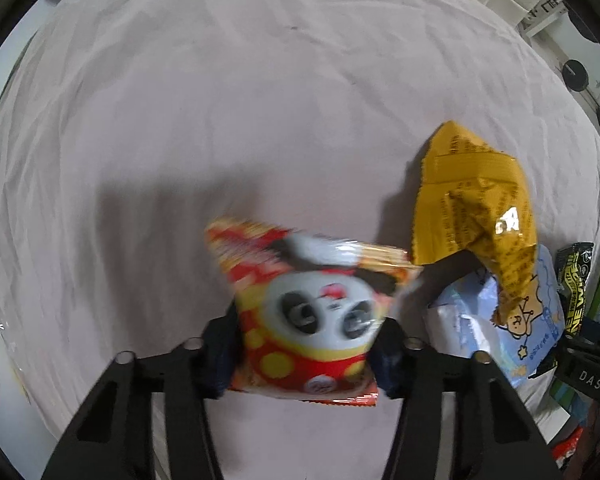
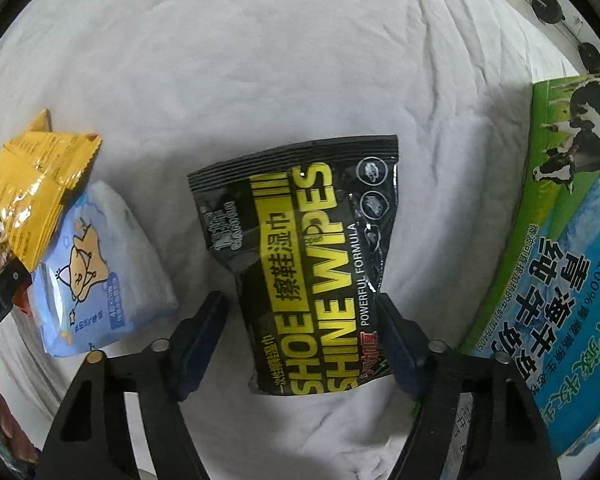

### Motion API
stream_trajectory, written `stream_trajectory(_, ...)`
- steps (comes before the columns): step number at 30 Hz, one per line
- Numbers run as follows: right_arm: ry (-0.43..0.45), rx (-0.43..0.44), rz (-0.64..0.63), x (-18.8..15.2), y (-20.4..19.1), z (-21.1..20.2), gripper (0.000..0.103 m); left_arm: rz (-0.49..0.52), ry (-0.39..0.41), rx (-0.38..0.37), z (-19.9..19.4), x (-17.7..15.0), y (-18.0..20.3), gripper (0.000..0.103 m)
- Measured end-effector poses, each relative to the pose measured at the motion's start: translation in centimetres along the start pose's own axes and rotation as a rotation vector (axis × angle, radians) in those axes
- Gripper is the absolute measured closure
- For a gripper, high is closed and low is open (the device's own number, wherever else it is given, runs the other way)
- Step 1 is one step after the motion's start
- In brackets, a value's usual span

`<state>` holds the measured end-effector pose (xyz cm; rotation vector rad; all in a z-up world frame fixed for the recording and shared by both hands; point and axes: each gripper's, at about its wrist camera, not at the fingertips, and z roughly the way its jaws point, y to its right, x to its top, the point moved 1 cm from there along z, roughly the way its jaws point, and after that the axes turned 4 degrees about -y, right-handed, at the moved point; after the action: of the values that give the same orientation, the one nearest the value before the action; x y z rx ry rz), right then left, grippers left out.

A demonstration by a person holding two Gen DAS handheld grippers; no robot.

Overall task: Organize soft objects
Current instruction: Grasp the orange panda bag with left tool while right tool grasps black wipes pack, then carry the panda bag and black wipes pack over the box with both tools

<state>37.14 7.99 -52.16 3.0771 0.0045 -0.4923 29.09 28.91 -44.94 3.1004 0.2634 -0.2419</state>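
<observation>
In the left wrist view my left gripper [image 1: 306, 344] is shut on a red and yellow snack packet with a panda face [image 1: 308, 312], held above the white sheet [image 1: 220, 100]; the packet is blurred. In the right wrist view my right gripper [image 2: 302, 320] stands open around a black and yellow shoe shine wipes pack [image 2: 304, 268] that lies on the sheet [image 2: 260, 60]; the left finger [image 2: 204, 328] is apart from the pack, the right finger [image 2: 396, 336] is at its edge.
A yellow snack bag [image 1: 476, 204] leans on a light blue tissue pack [image 1: 500, 320], to the right of the left gripper; both show at the left in the right wrist view, the bag [image 2: 32, 184] over the pack [image 2: 96, 268]. A green and blue milk carton box [image 2: 560, 240] stands at the right.
</observation>
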Motion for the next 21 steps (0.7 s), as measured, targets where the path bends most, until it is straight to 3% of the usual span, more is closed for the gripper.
stream_trajectory(4, -0.009, -0.006, -0.015, -0.6, -1.4, -0.1, 0.042, 0.000, 0.010, 0.005, 0.1, 0.0, 0.0, 0.063)
stream_trajectory(13, -0.019, -0.010, -0.028, -0.6, -2.5, -0.4, 0.046, -0.003, 0.023, 0.006, -0.7, 1.4, 1.3, 0.064)
stream_trajectory(21, -0.006, -0.008, -0.034, -0.2, -1.1, -0.8, 0.052, -0.024, 0.041, 0.014, -1.8, 0.0, 0.9, 0.066)
